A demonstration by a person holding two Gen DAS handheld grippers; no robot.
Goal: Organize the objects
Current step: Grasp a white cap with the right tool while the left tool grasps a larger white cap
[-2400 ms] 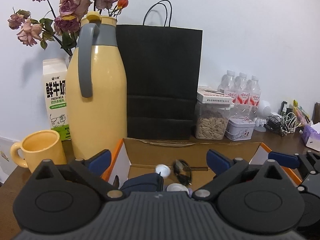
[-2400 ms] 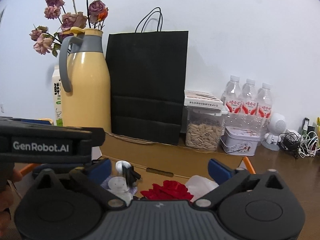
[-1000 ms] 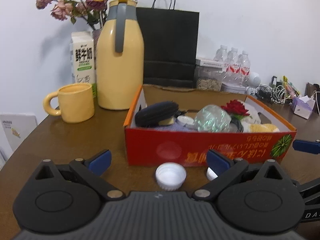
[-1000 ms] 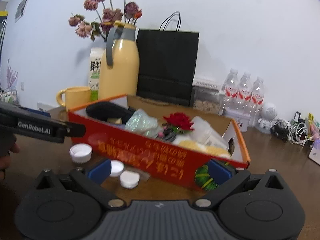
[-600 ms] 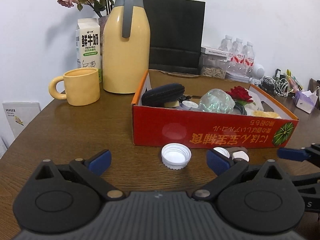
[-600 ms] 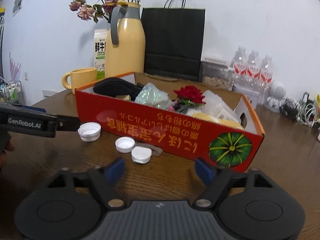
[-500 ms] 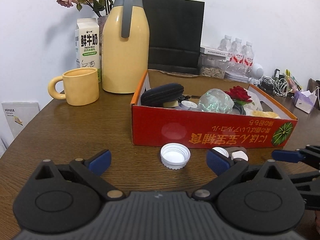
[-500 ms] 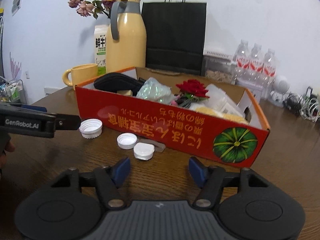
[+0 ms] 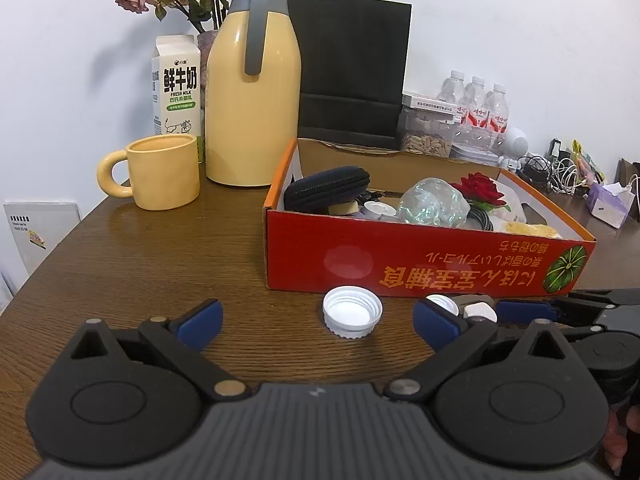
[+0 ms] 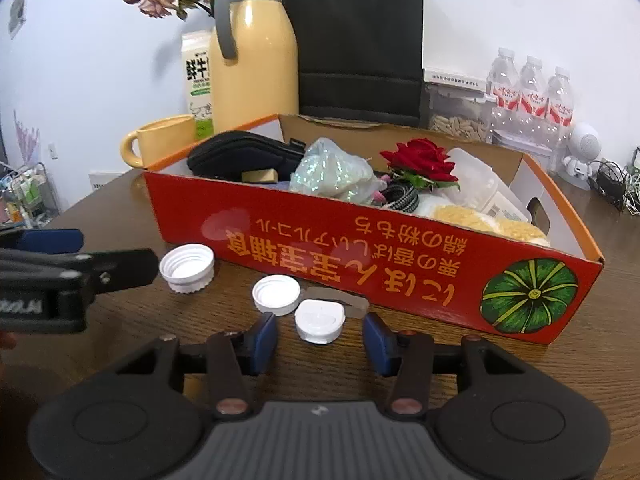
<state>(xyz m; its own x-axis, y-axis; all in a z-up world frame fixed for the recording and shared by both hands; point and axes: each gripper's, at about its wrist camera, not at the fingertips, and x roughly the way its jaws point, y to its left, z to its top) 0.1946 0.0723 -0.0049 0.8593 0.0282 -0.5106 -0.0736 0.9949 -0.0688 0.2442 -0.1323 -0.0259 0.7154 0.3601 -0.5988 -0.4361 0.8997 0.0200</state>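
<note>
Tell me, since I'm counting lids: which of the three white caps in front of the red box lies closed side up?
The cap nearest the right gripper, the smooth-topped white cap. The large ridged cap and the middle cap both lie hollow side up.

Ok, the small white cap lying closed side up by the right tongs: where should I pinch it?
Pinch the small white cap across its side wall, coming from the near side. It lies flat, closed face up, so only the low rim offers grip. The right tongs are closing short of it, pads not touching.

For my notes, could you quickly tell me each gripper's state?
Left gripper: open, holding nothing.
Right gripper: closing around the small white cap, pads not yet touching.
</note>
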